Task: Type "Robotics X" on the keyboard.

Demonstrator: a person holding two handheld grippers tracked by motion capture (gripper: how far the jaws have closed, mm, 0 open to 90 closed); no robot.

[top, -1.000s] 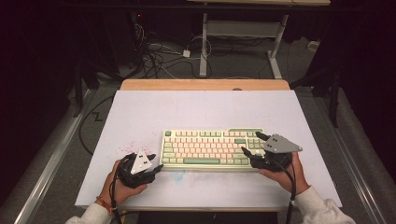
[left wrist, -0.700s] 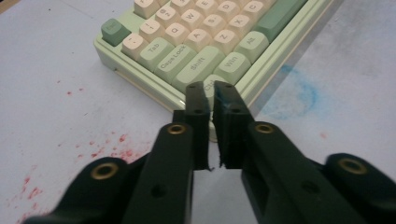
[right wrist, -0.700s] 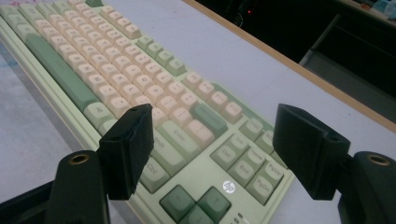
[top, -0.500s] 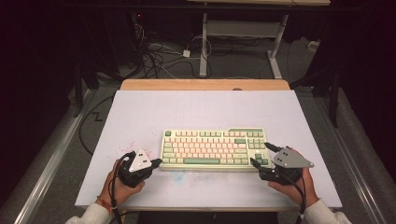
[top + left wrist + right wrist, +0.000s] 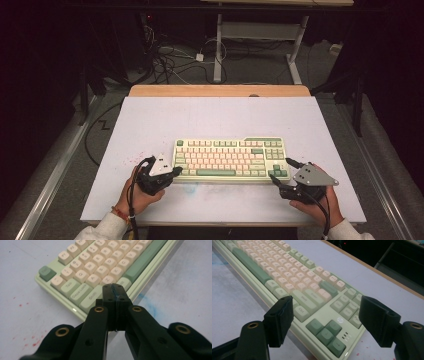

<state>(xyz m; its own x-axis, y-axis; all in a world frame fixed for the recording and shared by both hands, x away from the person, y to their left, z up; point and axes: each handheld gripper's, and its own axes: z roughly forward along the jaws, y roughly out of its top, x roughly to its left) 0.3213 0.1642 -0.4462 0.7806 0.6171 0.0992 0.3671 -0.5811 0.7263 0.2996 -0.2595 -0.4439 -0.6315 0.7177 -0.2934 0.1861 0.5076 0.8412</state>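
So the right gripper (image 5: 281, 173) backed off the keyboard (image 5: 231, 159) over the last second, sliding toward the table's near edge, and now sits just off its near right corner. The left gripper (image 5: 172, 173) nudged slightly closer to the left end.

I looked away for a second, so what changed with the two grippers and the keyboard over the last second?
The right gripper drew back from over the right end of the pale green and cream keyboard toward the person, ending off its front right corner, jaws open. The left gripper barely moved, jaws shut at the front left corner. The keyboard stayed put on the white table.
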